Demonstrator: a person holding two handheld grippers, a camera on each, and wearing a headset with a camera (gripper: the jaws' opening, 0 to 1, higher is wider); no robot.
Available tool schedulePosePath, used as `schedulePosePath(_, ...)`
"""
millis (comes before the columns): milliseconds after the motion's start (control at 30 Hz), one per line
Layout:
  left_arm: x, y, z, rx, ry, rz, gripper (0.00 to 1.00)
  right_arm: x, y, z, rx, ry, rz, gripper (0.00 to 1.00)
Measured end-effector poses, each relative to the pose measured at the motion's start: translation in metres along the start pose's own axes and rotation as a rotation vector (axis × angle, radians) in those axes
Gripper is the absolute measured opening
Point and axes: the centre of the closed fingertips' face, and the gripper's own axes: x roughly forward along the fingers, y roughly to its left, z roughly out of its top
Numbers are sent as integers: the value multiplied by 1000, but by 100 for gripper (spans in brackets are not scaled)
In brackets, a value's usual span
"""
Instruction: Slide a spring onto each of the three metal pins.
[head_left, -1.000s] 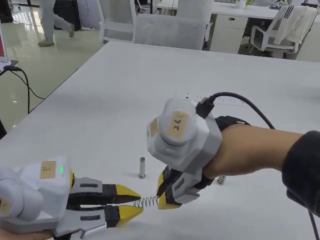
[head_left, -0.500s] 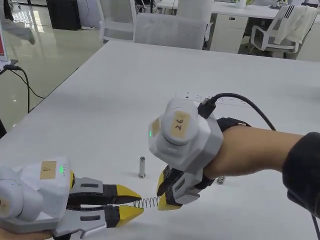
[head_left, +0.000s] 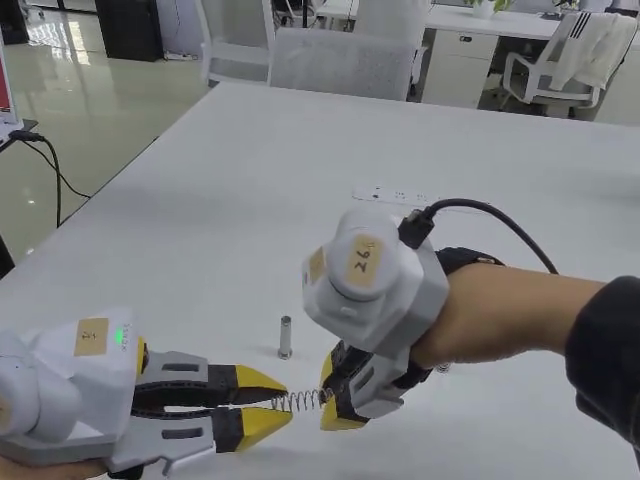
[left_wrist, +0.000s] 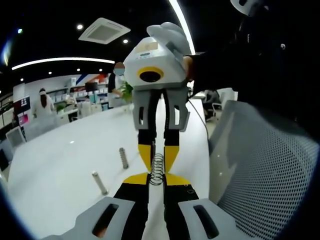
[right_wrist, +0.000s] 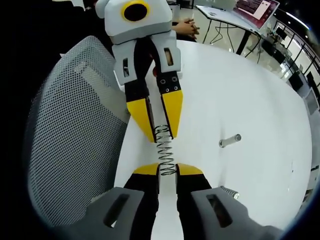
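The left gripper (head_left: 283, 402) and right gripper (head_left: 330, 398) are facing each other, each with its jaws clamping one end of the same spring (head_left: 305, 401), which is spanning between them low over the white table (head_left: 250, 180). A bare metal pin (head_left: 285, 337) is standing upright just beyond.

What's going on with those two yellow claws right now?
Left gripper, right gripper: both shut on one spring, an end each. Bare pin upright just beyond. Nothing seen blocking it.
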Motion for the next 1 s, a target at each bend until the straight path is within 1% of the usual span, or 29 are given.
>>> schedulePosePath(100, 0, 0, 1, 1, -1, 0, 2, 0, 0, 0, -2, 0, -1, 9)
schedulePosePath(267, 0, -1, -4, -4, 9, 1, 2, -4, 2, 3, -10, -8, -6, 8)
schedulePosePath(400, 0, -1, -6, -9, 17, 4, 3, -9, 2, 9, -18, -18, -13, 8)
schedulePosePath(567, -1, -1, -9, -13, 22, 6, 3, -15, 3, 18, -13, -52, -11, 8)
schedulePosePath(833, 0, -1, -11, -16, 26, 6, 2, -18, 5, 30, -25, -78, -13, 8)
schedulePosePath(1000, 0, 0, -11, -20, 23, 8, 2, -21, 5, 37, -28, -93, -14, 8)
